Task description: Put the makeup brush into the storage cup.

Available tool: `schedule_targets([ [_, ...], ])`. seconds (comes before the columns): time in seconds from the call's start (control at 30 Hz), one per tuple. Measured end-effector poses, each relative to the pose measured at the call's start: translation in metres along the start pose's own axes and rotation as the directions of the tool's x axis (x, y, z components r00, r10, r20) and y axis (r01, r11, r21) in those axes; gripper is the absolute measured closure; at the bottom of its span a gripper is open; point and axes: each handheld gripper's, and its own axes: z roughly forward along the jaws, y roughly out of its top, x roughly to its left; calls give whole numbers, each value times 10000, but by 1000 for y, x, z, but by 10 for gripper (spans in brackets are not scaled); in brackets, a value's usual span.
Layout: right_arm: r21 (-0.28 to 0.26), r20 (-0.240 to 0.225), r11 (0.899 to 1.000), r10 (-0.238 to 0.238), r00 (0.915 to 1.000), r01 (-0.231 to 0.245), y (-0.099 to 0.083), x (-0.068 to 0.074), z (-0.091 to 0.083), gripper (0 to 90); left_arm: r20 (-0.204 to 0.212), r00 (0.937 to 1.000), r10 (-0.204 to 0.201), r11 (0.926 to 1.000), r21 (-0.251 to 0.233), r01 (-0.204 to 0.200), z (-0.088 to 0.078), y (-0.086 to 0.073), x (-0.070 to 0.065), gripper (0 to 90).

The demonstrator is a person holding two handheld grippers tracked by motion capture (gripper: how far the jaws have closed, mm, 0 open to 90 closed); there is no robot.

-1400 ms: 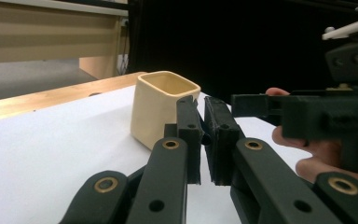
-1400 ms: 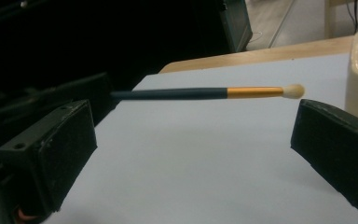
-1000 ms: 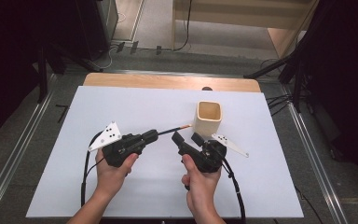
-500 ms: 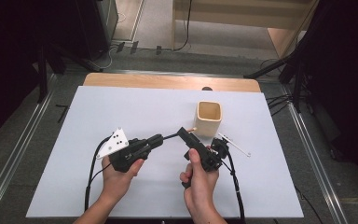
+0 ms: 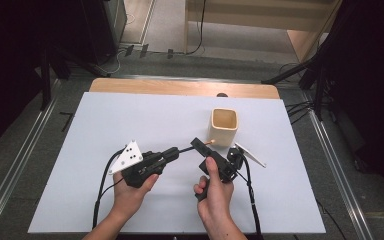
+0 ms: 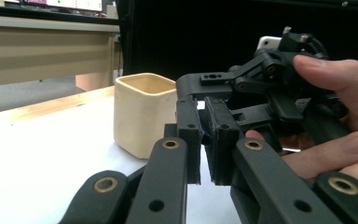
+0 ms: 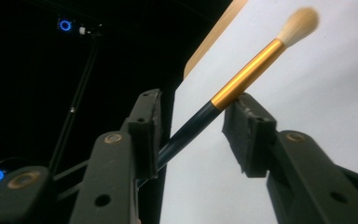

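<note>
A paintbrush (image 7: 242, 77) with a dark blue handle, gold ferrule and pale bristles is held level above the white table top (image 5: 130, 115). My left gripper (image 5: 177, 150) is shut on its handle end, and the blue handle shows between the pads (image 6: 204, 135). My right gripper (image 7: 193, 126) straddles the brush near the ferrule. Its jaws have just been closing, and the brush crosses the gap between them at a slant. A cream square cup (image 5: 223, 126) stands upright just beyond the bristles (image 5: 211, 142). The cup (image 6: 142, 114) shows again to the left of the right gripper (image 6: 261, 79).
The table top's far edge is bare wood (image 5: 180, 87). Past the edges lie a grey floor, metal rails and cables (image 5: 300, 107). Grey three-cornered plates (image 5: 127, 156) and cables (image 5: 102, 185) trail from both grippers. Open white surface lies left and right of the hands.
My right gripper has swung in toward the brush, and its jaws have narrowed around it near the ferrule. The left gripper has kept its grip and barely shifted.
</note>
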Motion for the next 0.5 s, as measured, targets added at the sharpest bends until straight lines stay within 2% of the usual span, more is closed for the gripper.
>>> schedule_targets([
  [0.1, 121, -228, 9998, 185, 9996, -183, 1, -3, 2, 662, 1, 10000, -37, 10000, 17, 37, -1, 0, 1, 862],
  [0.17, 150, -641, 9991, 399, 9971, -390, 2, -6, 2, 705, 80, 10000, -35, 9999, 110, 34, -1, 0, 1, 860],
  [0.2, 116, -939, 9990, 430, 9946, -421, 3, -7, 1, 742, 170, 9998, 42, 9994, 330, -47, 0, -1, 2, 852],
  [0.23, 82, -1162, 9993, 378, 9925, -371, 4, -6, 0, 838, 321, 9995, 57, 9979, 637, -78, 0, -1, 2, 811],
  [0.3, -238, -1233, 9996, -188, 9922, 160, 6, -4, -5, 839, 487, 9987, 156, 9946, 1018, -205, 1, -1, 1, 554],
  [0.37, -505, -1150, 9925, -1165, 9865, 1113, 8, 2, -9, 840, 323, 9992, 237, 9926, 1181, -274, 2, 0, 1, 321],
  [0.4, -612, -929, 9845, -1694, 9812, 1642, 9, 6, -11, 840, 250, 9996, 145, 9921, 1244, -175, 1, 0, 1, 207],
  [0.43, -752, -667, 9722, -2266, 9717, 2216, 9, 10, -12, 840, 274, 9995, 148, 9911, 1320, -183, 0, 0, 3, 119],
  [0.5, -929, -248, 9443, -3191, 9474, 3156, 10, 17, -16, 840, 291, 9996, 22, 9910, 1341, -61, -3, -1, 6, 0],
])
